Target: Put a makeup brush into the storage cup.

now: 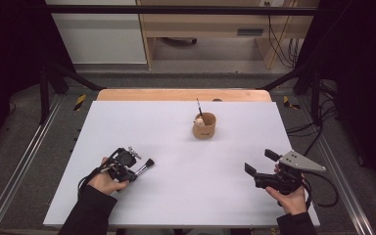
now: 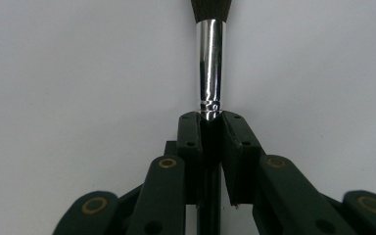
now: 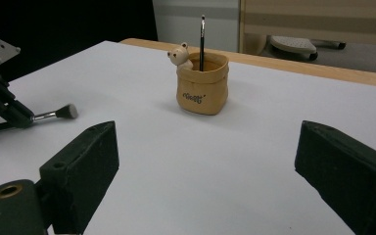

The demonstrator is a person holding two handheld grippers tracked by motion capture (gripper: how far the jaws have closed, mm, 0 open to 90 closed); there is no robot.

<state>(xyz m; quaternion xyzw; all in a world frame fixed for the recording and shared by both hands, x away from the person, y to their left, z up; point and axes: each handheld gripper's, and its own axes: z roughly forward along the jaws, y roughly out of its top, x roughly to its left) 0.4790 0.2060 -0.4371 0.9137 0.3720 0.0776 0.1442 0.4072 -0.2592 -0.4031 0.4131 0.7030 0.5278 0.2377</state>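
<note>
- Two hand-held grippers work over a white worktop (image 1: 176,196), each held by a person in dark sleeves at the near edge.
- Left gripper (image 1: 136,172): its fingers (image 2: 190,142) are clenched on a makeup brush (image 1: 144,166), pinching the handle just behind the shiny metal collar, as the left gripper view shows.
- That brush lies low and nearly level at the near left of the worktop, its dark bristles pointing toward the middle; whether the tip touches the surface cannot be told.
- Right gripper (image 1: 258,164): its fingers (image 3: 81,171) stand wide apart and released, nothing between them, hovering at the near right and facing the cup.
- One tan cup (image 1: 204,126) with a small bear figure (image 3: 180,55) on its rim stands upright toward the far middle, well apart from both grippers; a thin dark brush (image 3: 202,41) already stands in it.
- Judged from this, the step in hand is carrying the gripped brush to the cup and dropping it in.
- Doing it well probably means lifting clear first, then tipping the brush upright so the handle end goes in and the bristles stay up.
- Grip so near the collar leaves a long handle trailing, so a slow swing should keep it from slipping.
- Approach from above, away from the bear and the standing brush, to avoid knocking the light cup; the free gripper could steady its wall.
</note>
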